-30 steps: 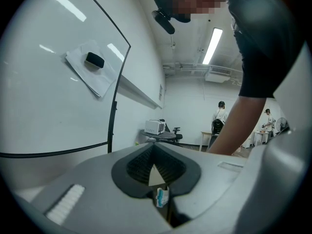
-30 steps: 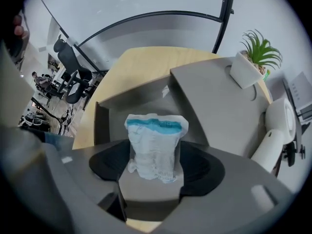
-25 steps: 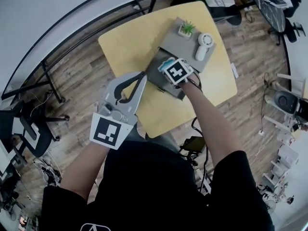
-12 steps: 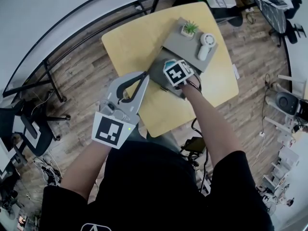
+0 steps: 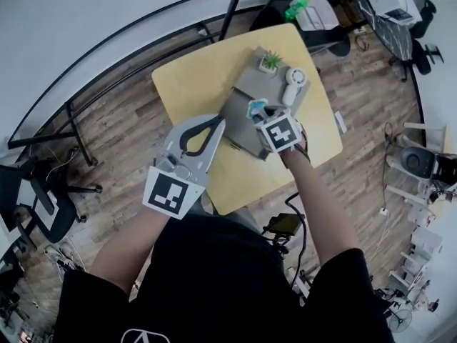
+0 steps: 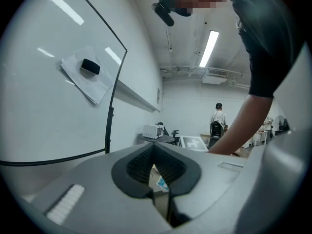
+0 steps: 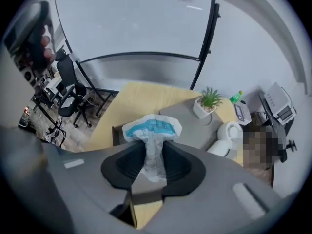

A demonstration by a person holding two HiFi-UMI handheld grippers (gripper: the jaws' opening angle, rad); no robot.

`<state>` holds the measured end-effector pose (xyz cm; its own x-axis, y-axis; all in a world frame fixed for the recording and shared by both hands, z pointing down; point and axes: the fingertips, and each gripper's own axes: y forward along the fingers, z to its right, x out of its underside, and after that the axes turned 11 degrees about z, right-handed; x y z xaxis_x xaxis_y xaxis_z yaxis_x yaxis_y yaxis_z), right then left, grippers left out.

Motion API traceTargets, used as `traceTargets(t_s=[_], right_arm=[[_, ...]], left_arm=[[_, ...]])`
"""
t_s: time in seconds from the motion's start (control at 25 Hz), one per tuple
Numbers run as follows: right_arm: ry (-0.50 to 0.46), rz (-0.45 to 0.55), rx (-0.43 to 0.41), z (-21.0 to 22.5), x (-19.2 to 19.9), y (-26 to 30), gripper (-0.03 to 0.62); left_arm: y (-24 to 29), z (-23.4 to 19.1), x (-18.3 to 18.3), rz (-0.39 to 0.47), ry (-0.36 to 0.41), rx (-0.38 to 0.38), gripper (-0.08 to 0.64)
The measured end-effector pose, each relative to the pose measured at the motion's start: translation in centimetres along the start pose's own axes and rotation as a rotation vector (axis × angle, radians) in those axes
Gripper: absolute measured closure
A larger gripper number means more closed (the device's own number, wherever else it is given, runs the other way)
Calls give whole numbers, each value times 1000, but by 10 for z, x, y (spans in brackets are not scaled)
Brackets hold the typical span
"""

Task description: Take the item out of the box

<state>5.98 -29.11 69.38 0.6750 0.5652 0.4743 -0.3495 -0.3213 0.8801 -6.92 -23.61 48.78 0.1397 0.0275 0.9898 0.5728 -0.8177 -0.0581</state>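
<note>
A white packet with blue print (image 7: 152, 128) is pinched between the pads of my right gripper (image 7: 154, 162), its upper end fanning out above the jaws. From the head view the packet (image 5: 255, 106) hangs in that gripper (image 5: 261, 116) just over the open grey box (image 5: 239, 127) on the yellow table (image 5: 193, 84). My left gripper (image 5: 214, 124) hovers at the box's left, over the table's near edge, jaws shut with nothing in them. In the left gripper view its tips (image 6: 155, 150) meet, and a bit of the packet (image 6: 161, 182) shows through the slit below.
Behind the box lies a flat grey slab (image 5: 268, 84) carrying a small potted plant (image 5: 271, 61) and a white round device (image 5: 293, 86). Office chairs (image 7: 73, 94) and wooden floor lie left of the table. A whiteboard wall stands beyond it.
My right gripper has drawn back toward me and to the right, and the packet in its jaws now shows above the box. The left gripper has hardly moved.
</note>
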Motion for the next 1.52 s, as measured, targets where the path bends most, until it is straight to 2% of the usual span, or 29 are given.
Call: traceTargets(t_s=[0.24, 0.68, 1.12, 1.52], right_arm=[[-20, 221, 48, 8, -50, -79, 479], [-36, 575, 246, 28, -95, -210, 480], [-5, 898, 456, 31, -94, -298, 480], [50, 1017, 546, 22, -67, -311, 479]], left_arm=[[23, 12, -24, 46, 13, 40, 560], [54, 41, -64, 103, 52, 109, 560], [67, 51, -93, 125, 107, 138, 560], [67, 58, -102, 131, 141, 148, 560]])
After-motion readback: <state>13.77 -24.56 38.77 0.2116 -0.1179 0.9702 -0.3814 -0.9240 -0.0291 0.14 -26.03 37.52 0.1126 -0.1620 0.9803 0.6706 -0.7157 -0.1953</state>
